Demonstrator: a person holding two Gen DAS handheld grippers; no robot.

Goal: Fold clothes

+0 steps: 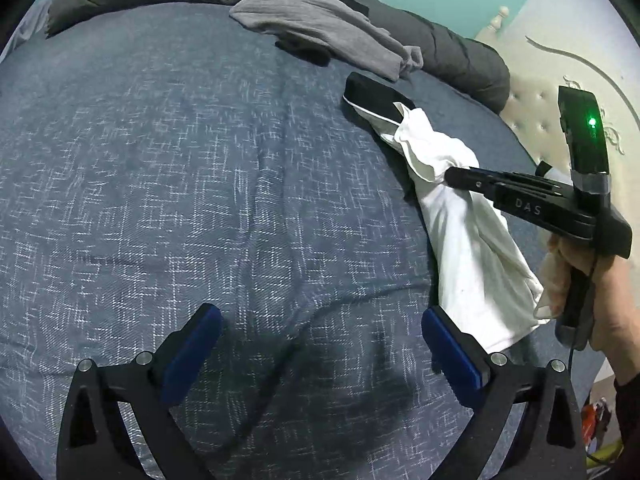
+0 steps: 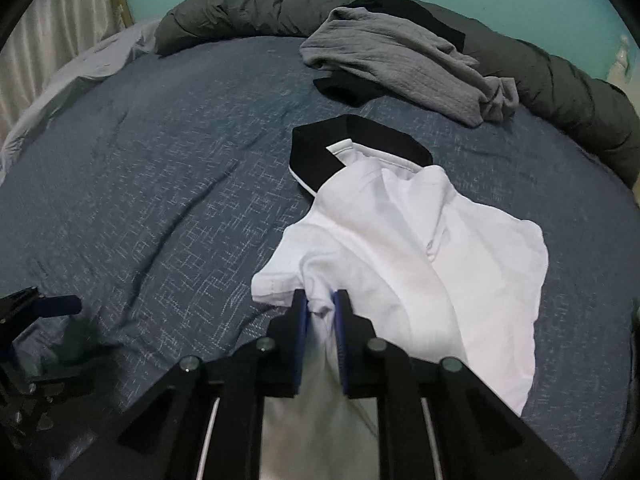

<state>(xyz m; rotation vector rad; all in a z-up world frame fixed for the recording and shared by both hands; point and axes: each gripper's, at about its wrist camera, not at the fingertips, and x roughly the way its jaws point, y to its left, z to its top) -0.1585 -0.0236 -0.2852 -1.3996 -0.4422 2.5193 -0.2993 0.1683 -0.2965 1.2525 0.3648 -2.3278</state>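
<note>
Two claws over bed (image 1: 200, 160): right claw (image 2: 320, 308) pinching white garment (image 2: 400, 240) edge to spread it; left claw (image 1: 320, 344) wide, empty, ready.

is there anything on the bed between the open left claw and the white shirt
Nothing visible. Only bare blue bedspread lies between the left claw and the white shirt, whose hem lies beside its right finger. The right claw already pinches the shirt.

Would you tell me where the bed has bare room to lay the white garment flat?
The blue bedspread is bare left of the white garment, up to the dark duvet. Crowded at the far right, around the grey garment.
</note>
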